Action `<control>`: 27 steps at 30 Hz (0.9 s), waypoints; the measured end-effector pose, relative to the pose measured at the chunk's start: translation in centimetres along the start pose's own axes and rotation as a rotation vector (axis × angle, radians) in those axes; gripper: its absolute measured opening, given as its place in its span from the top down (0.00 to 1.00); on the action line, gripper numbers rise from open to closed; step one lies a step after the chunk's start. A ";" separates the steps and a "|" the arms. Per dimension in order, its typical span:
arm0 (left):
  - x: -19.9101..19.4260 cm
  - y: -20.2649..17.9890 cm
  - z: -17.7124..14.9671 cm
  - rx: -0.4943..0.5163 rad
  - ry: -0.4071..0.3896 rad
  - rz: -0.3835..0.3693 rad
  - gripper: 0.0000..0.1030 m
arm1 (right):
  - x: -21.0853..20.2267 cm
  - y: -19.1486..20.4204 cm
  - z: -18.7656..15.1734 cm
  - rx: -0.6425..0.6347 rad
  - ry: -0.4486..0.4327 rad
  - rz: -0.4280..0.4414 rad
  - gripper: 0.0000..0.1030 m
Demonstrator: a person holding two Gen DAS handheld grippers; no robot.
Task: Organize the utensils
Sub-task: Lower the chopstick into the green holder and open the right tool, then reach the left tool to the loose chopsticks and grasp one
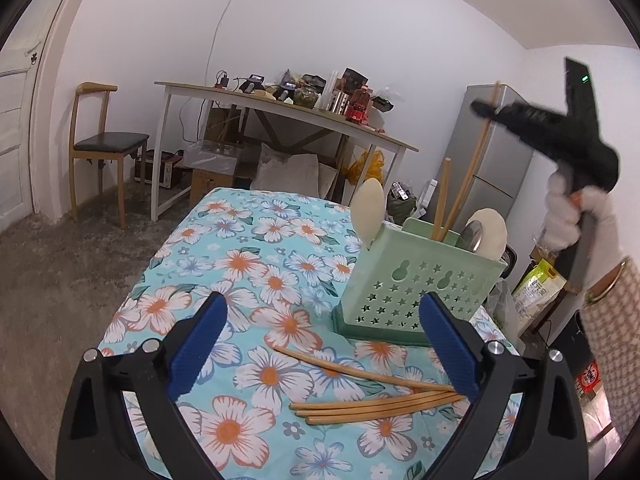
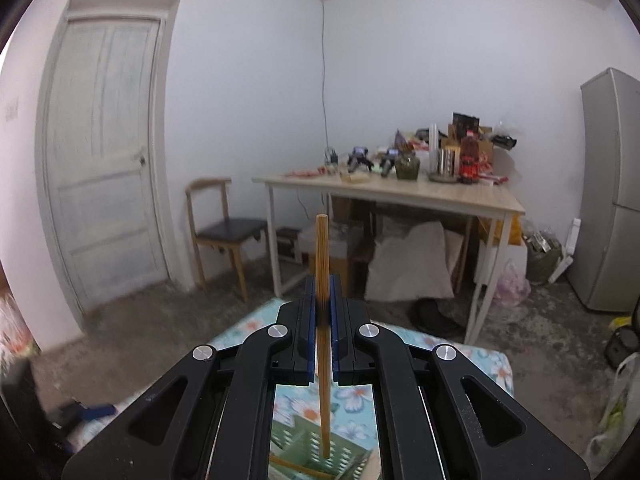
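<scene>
Right gripper (image 2: 323,316) raised over the pale green star-perforated plastic utensil holder (image 1: 416,284), jaws clamped on one upright bamboo chopstick (image 2: 322,320). Left gripper (image 1: 320,352) low above the floral-clothed tabletop (image 1: 248,248), jaws wide apart around four loose bamboo chopsticks (image 1: 372,404).

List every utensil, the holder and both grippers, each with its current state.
Left gripper: open, empty.
Right gripper: shut on a chopstick.
Green holder: upright, holding spoons and chopsticks.
Loose chopsticks: flat on the floral tablecloth.
</scene>
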State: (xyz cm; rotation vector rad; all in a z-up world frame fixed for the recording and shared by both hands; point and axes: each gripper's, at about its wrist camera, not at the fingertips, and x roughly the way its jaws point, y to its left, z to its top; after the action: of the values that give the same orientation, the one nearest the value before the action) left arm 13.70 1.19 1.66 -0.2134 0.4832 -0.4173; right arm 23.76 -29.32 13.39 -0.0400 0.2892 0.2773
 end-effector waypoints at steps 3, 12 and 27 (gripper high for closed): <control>0.1 0.1 -0.1 -0.003 0.003 0.002 0.07 | 1.2 0.5 -1.6 -0.041 0.063 -0.016 0.96; 0.1 0.0 -0.3 -0.010 0.013 0.009 0.06 | 0.5 0.9 -1.9 -0.055 0.100 -0.032 0.74; -0.1 -0.3 -0.2 0.003 0.019 0.010 0.06 | -7.3 0.2 -3.2 0.087 0.067 0.058 0.68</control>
State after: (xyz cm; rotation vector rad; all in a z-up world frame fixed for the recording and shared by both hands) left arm 13.42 0.93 1.61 -0.2040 0.5018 -0.4101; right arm 16.08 -31.32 12.41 0.0452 0.3693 0.3209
